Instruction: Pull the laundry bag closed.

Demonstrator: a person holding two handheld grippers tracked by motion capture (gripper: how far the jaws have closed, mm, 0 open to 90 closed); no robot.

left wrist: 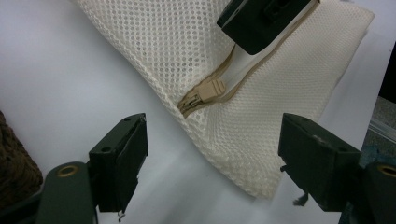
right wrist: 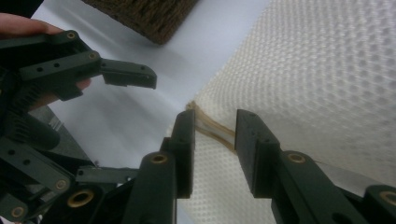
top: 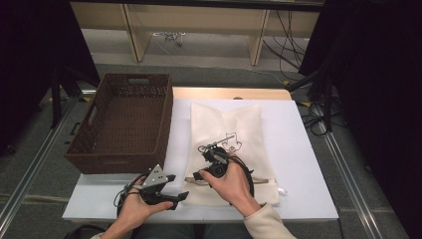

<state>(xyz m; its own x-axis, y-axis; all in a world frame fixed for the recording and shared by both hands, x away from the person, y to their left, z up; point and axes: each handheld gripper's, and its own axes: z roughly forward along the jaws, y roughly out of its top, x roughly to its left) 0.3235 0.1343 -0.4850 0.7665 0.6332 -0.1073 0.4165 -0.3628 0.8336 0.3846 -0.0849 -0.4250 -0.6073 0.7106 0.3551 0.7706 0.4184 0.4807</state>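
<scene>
1. Mesh bag [top: 226,134]: flat on the white counter [top: 298,164], beside the basket [top: 124,119].
2. Zip [left wrist: 208,91]: on the bag's near edge.
3. Right tool [right wrist: 212,133]: jaws part-closed astride the zip, not gripping.
4. Left tool [left wrist: 212,149]: released, near the bag's corner.

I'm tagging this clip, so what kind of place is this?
Probably a lab or recording workspace, not a home: a white tabletop set between black curtains, loose cables on the floor, and a hand-held black gripper in use.
</scene>
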